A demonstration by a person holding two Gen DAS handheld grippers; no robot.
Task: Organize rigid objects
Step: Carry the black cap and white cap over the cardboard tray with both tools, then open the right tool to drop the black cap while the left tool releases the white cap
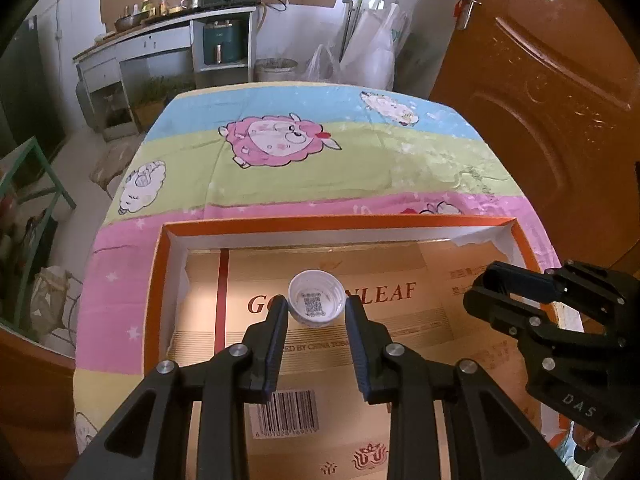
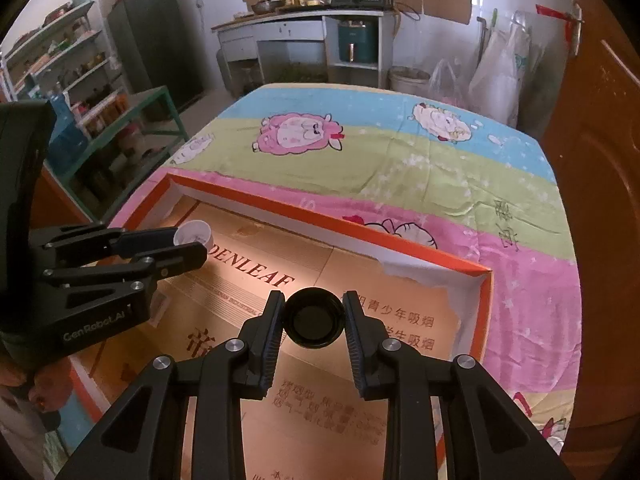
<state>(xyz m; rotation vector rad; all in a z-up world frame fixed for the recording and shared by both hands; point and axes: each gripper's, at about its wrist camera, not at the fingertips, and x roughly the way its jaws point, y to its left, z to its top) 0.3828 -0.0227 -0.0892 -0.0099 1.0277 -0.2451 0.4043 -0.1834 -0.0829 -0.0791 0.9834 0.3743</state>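
My left gripper (image 1: 316,307) is shut on a white bottle cap (image 1: 316,291), open side toward the camera, with a printed code inside it. It hangs over the cardboard floor of an orange-rimmed box (image 1: 320,222). My right gripper (image 2: 314,309) is shut on a black cap (image 2: 314,320), also held over the box (image 2: 320,216), nearer its right wall. In the right wrist view the left gripper (image 2: 188,245) with the white cap (image 2: 196,231) is at the left. In the left wrist view the right gripper (image 1: 476,288) enters from the right, and its cap is hidden.
The box lies on a table under a striped cloth with cartoon sheep (image 1: 280,140). A brown door (image 1: 560,120) stands close on the right. A green metal shelf (image 2: 132,120) stands to the left. A kitchen counter (image 2: 300,20) lines the far wall.
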